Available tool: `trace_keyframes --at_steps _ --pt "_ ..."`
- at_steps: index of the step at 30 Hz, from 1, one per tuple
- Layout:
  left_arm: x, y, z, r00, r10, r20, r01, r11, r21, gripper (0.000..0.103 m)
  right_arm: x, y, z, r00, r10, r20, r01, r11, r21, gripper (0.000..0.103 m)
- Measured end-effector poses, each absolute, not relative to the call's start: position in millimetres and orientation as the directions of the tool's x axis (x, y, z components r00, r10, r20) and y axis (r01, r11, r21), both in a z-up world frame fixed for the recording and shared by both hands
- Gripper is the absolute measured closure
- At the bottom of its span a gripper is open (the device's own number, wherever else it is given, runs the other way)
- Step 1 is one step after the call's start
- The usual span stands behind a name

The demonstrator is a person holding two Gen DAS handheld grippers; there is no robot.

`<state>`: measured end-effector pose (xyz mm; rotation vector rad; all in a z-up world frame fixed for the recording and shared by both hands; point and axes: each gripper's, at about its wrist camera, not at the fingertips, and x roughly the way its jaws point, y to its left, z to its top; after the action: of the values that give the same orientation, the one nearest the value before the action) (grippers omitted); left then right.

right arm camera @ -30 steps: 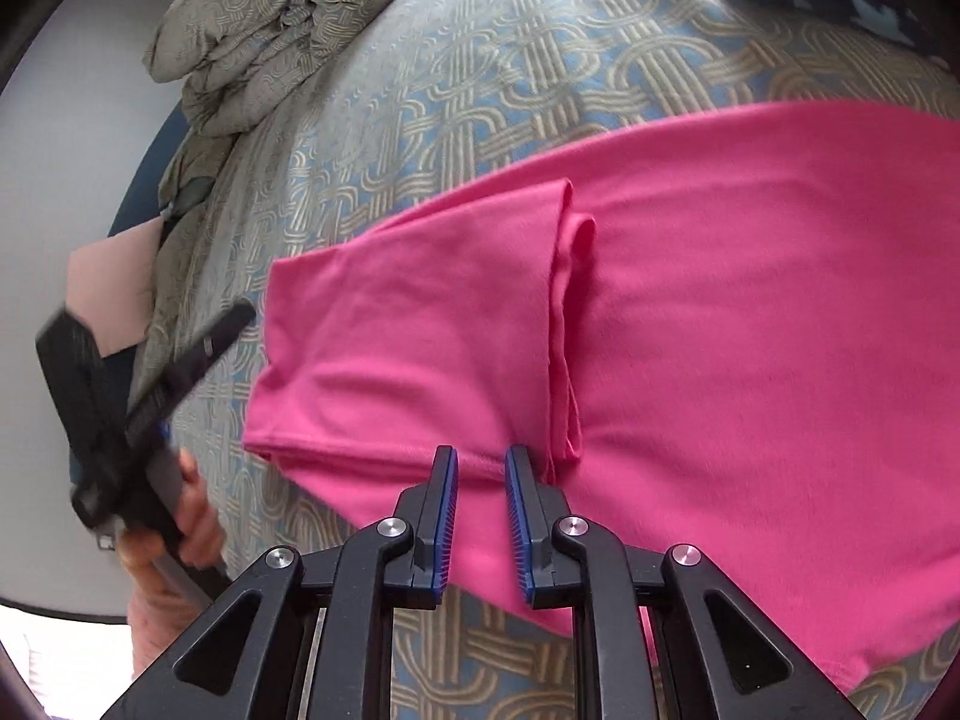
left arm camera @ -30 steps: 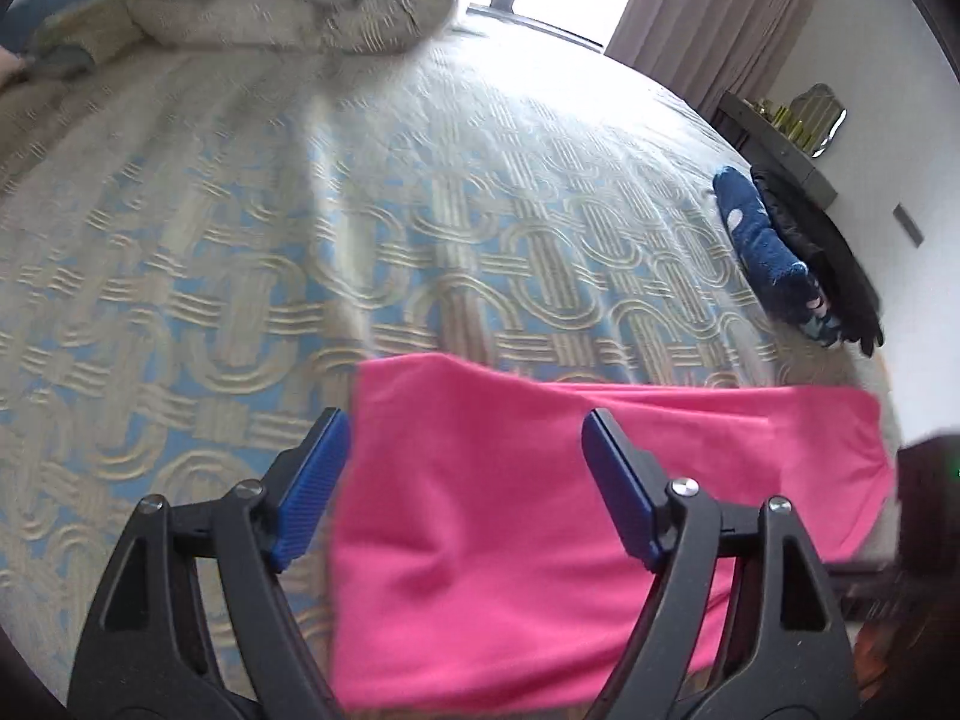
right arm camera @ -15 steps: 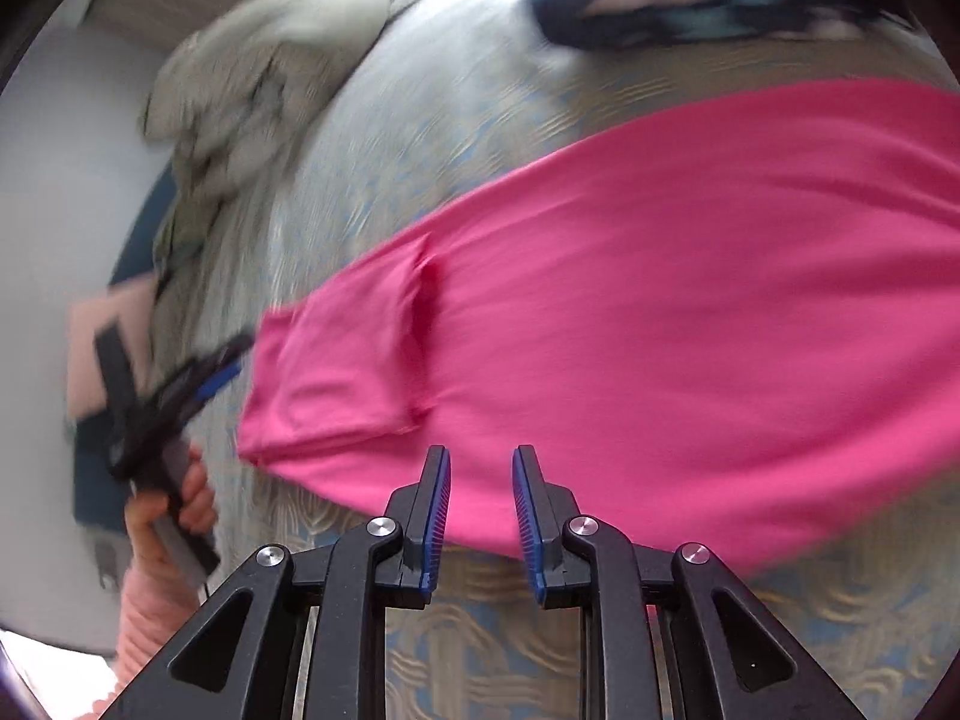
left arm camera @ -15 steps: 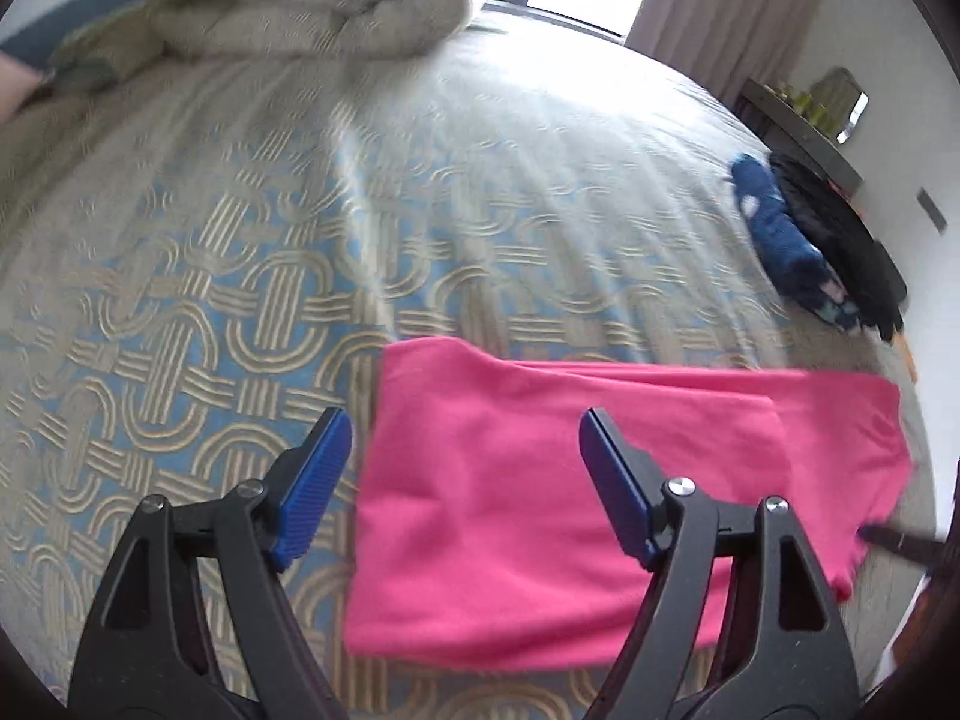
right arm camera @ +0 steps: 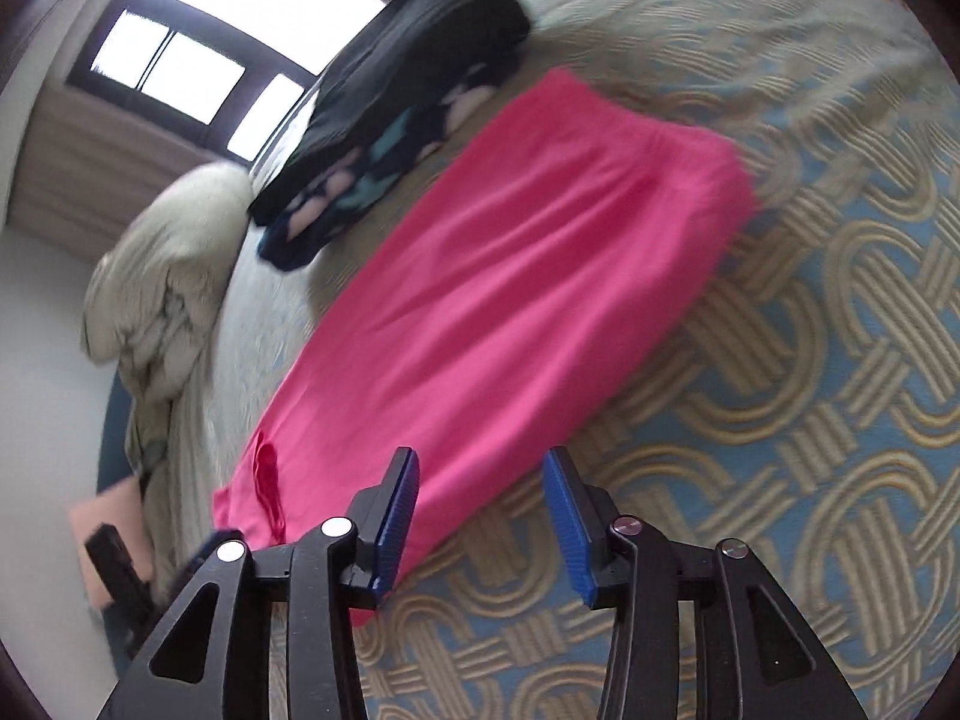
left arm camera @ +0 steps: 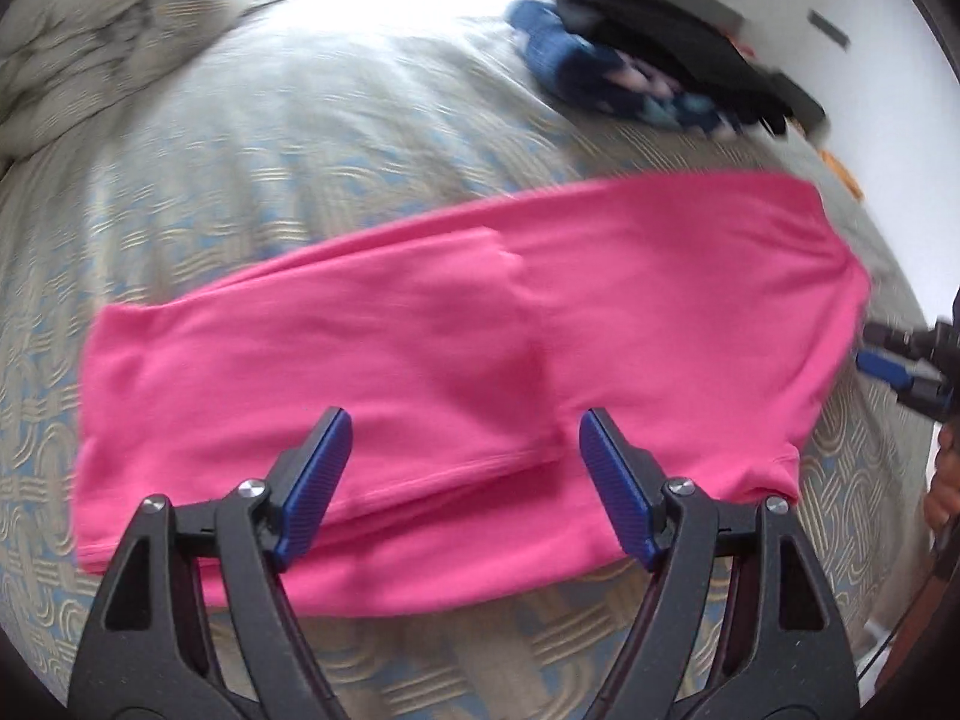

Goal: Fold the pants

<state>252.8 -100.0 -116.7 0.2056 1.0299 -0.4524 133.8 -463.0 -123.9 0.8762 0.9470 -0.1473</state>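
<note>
Pants (left arm camera: 456, 348) lie lengthwise along the bed's (right arm camera: 810, 360) near edge, just ahead of both empty tools: left tool (left arm camera: 465, 480) wide open, right tool (right arm camera: 480, 525) just opening

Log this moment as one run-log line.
stage: between folds | pink pants: flat on bed, unheld | left gripper: open above pants | right gripper: just been opening, nothing between fingers

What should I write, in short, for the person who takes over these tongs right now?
Left tongs: open, empty, above the near edge of the pink pants.
Right tongs: just been opening, nothing between them, at one end of the pants.
Pants: flat on the patterned bedspread, a long strip, one end flap already folded over.
Pile of dark clothes beyond them.
Left: fold the strip shorter.
</note>
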Motion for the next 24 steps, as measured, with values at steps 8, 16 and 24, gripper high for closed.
trace_keyframes --at_steps 8,16,24 --pt "257.5 -133.7 -131.5 0.381 -0.250 -0.890 0.487 0.873 -0.036 0.021 121.0 -497.8 -135.5 0.625 0.242 -0.742 0.495 0.611 0.617 0.052" --pt "246.8 -133.2 -112.0 0.305 -0.342 -0.889 0.538 0.832 -0.136 0.021 129.6 -522.1 -137.1 0.671 0.241 -0.701 0.491 0.564 0.664 0.048" --pt "257.8 -131.6 -115.6 0.411 -0.217 -0.885 0.494 0.869 0.017 0.021 144.5 -531.7 -141.0 0.687 0.239 -0.686 0.506 0.520 0.688 0.045"
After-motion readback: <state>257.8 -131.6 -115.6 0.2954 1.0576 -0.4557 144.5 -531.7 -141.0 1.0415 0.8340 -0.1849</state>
